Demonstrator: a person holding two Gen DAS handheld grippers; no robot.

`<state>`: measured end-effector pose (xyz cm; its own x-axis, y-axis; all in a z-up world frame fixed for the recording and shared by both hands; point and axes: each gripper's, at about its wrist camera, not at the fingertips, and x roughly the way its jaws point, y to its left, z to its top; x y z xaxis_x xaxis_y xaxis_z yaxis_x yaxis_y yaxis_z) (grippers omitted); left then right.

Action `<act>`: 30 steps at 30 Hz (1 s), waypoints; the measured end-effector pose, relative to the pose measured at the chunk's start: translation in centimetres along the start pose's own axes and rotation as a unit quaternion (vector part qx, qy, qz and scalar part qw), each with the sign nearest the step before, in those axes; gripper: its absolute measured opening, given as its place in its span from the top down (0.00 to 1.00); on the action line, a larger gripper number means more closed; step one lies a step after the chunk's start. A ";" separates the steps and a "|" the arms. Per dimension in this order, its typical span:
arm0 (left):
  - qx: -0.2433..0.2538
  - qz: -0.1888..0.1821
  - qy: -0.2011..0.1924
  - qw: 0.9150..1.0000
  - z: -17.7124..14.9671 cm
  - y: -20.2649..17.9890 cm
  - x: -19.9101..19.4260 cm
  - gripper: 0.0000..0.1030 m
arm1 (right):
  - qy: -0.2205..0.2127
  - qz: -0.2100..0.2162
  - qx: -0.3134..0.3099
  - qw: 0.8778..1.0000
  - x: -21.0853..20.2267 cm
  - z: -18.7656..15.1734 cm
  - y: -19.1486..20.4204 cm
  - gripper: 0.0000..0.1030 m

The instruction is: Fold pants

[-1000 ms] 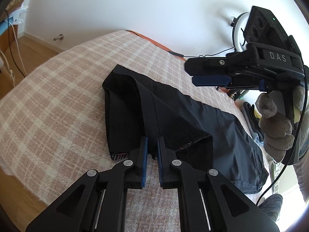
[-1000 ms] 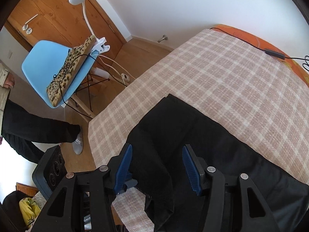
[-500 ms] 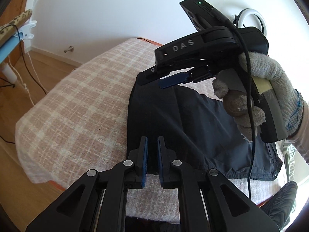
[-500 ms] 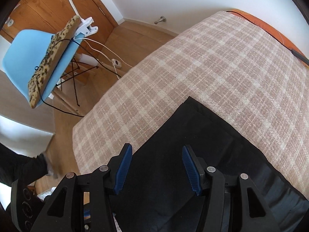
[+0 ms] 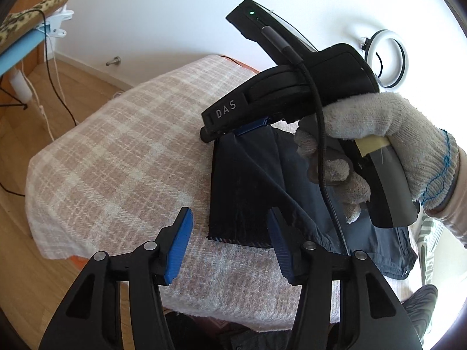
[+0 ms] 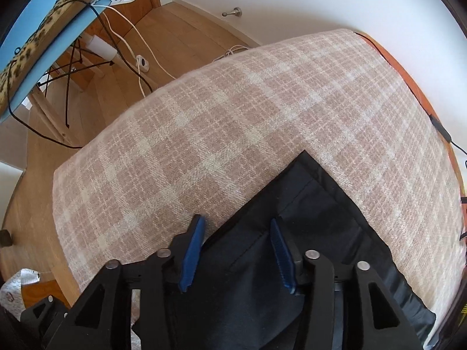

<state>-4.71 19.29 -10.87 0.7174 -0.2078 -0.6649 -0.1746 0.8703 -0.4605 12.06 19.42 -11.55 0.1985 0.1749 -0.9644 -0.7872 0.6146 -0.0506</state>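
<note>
Black pants (image 5: 242,192) lie folded on the plaid blanket (image 5: 131,151), leg hems at the near edge. My left gripper (image 5: 230,242) is open and empty, just above the near hem corner. My right gripper (image 5: 230,129), held by a gloved hand, hovers low over the far folded edge. In the right wrist view the right gripper (image 6: 236,250) is open over the pants (image 6: 315,233), holding nothing.
The blanket's edge (image 6: 67,204) drops to a wooden floor (image 6: 181,29) with cables. A blue chair with a leopard cushion (image 6: 38,38) stands at the left. A ring light (image 5: 385,58) hangs on the white wall. A black cable (image 6: 437,122) runs along the bed's far side.
My left gripper has opened and let go of the pants leg, which now lies folded flat. My right gripper has moved down toward the far folded edge, still open.
</note>
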 end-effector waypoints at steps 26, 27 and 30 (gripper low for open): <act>0.089 -0.059 0.092 0.990 3.8 -8.3 6.5 0.40 | -0.140 0.163 0.183 0.959 -8.8 -11.7 -17.1 0.96; 0.107 -0.053 0.092 0.989 3.7 -9.2 6.5 0.41 | -0.140 0.165 0.189 0.958 -8.7 -12.3 -17.7 0.96; 0.160 -0.037 0.095 0.982 3.5 -12.9 6.8 0.79 | -0.143 0.168 0.211 0.952 -8.4 -13.9 -19.3 0.96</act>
<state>4.75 8.22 -7.45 0.5761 -0.3281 -0.7486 0.1150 0.9393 -0.3232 17.51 -4.62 -6.05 0.1749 0.5806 -0.7952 -0.5419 0.7311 0.4146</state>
